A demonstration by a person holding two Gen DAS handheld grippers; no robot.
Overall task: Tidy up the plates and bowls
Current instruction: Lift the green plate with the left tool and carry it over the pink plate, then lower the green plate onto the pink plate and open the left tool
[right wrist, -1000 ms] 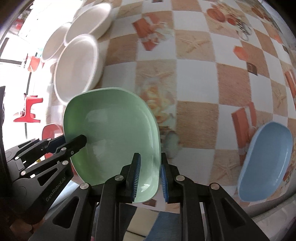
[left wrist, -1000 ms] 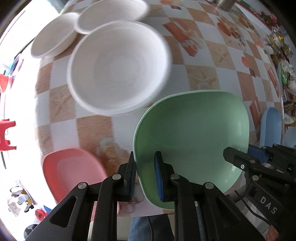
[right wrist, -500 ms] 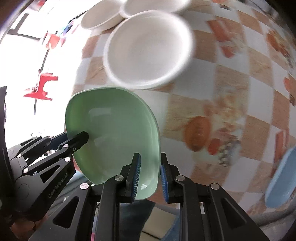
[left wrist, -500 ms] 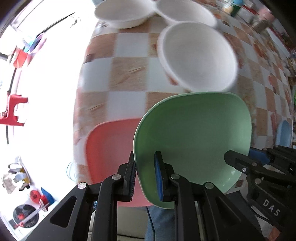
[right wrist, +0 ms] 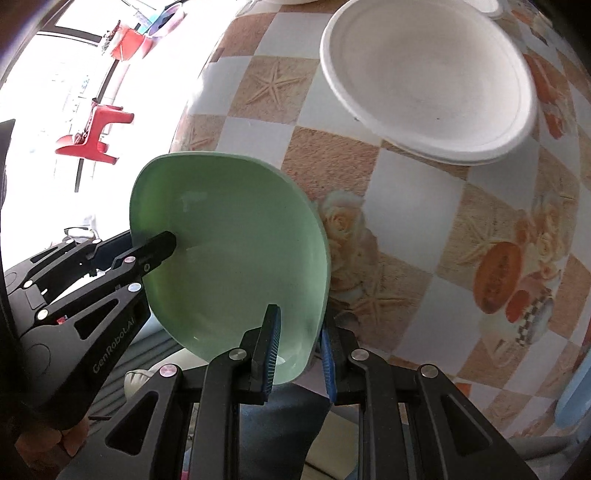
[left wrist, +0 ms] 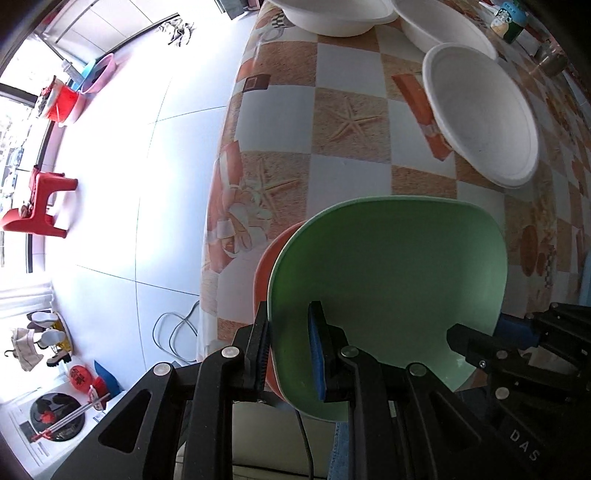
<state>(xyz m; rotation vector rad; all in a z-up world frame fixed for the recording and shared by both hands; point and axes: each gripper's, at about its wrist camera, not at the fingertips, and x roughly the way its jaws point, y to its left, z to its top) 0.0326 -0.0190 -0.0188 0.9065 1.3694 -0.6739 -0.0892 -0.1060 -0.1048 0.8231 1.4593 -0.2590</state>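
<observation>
Both grippers hold one green plate (left wrist: pixel 391 280) by its rim, over the table's near left corner. My left gripper (left wrist: pixel 290 347) is shut on its left edge; my right gripper (right wrist: pixel 299 347) is shut on its right edge. The plate also shows in the right wrist view (right wrist: pixel 229 251). A red plate (left wrist: pixel 267 258) lies directly under the green one, mostly hidden by it. A white bowl (left wrist: pixel 480 110) stands farther back, also in the right wrist view (right wrist: pixel 428 77). Two more white bowls (left wrist: pixel 332 14) stand behind it.
The checkered tablecloth (left wrist: pixel 343 122) ends at the left edge, with white floor and a red stool (left wrist: pixel 37 206) beyond. A blue plate (right wrist: pixel 576 398) lies at the table's right. A cup (left wrist: pixel 511 22) and a metal pot stand at the back right.
Both grippers have carried the green plate left, from beside the red plate to over it. The red plate is now almost covered.
</observation>
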